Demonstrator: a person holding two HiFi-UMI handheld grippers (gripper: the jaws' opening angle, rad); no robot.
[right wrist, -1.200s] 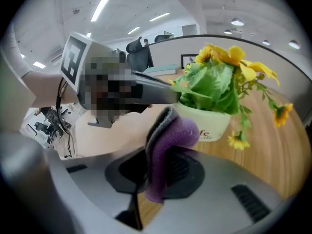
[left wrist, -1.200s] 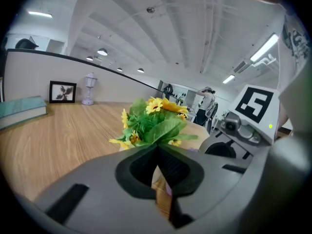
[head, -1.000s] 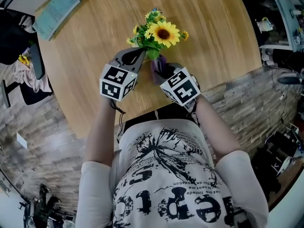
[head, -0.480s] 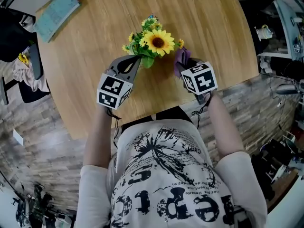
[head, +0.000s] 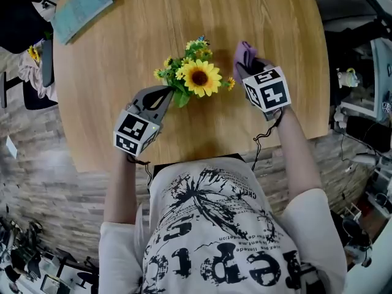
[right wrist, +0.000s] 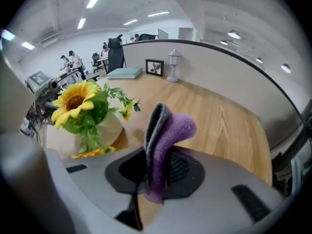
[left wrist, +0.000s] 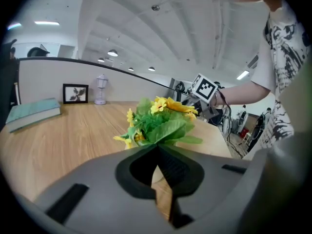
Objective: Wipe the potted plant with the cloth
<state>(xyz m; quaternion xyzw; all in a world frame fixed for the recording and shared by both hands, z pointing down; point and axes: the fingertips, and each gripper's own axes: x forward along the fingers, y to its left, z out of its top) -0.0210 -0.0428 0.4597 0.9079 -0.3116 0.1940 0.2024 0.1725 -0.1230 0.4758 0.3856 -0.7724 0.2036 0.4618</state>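
Note:
The potted plant, a sunflower and small yellow blooms over green leaves, stands mid-table; its cream pot shows in the right gripper view. My left gripper is shut, its tips right at the plant's lower left leaves; whether a leaf is pinched I cannot tell. My right gripper is to the right of the plant, apart from it, shut on the purple cloth. The cloth sticks up past the jaws, folded, with a grey edge.
A teal book lies at the round wooden table's far left. A small picture frame and a little white lamp stand at the table's far edge against a partition. The table's near edge runs just before my body.
My right gripper has carried the cloth from just in front of the plant out to its right and farther from my body. The left gripper has stayed at the plant.

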